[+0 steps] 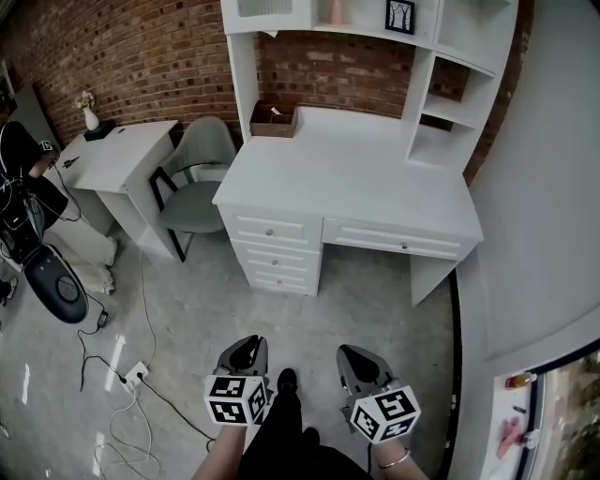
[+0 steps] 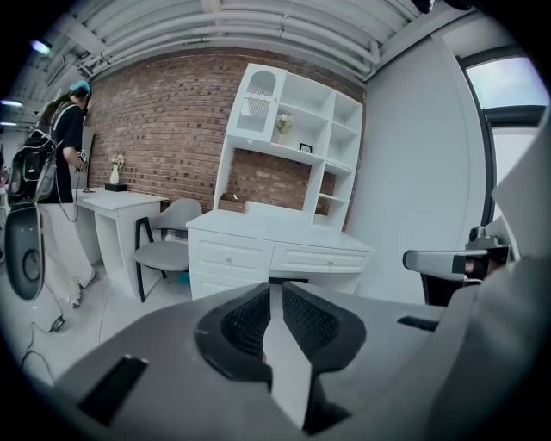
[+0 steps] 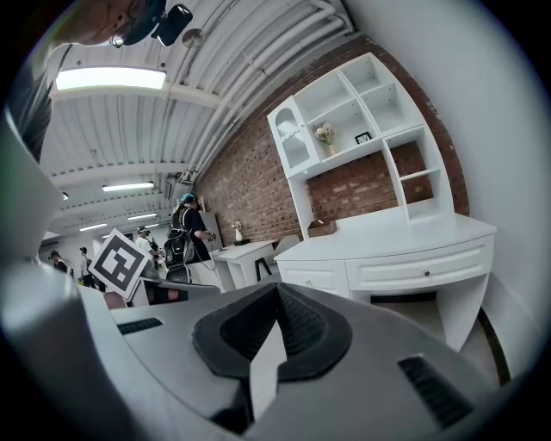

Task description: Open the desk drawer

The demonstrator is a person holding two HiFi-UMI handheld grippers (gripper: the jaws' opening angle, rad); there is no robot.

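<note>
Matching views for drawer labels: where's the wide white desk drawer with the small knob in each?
Head view: wide white drawer, centre-right, under the desktop.
Left gripper view: drawer near centre.
Right gripper view: drawer right of centre.
Shared landmark: brown box on the desktop.

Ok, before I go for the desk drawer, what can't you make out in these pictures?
Inside the wide drawer: all views, its closed front hides it.
Contents of the brown box: head view, too small, walls hide them.
Top of the hutch: head view, cut off by the upper edge.
Picture in the black frame: every view, too small.
</note>
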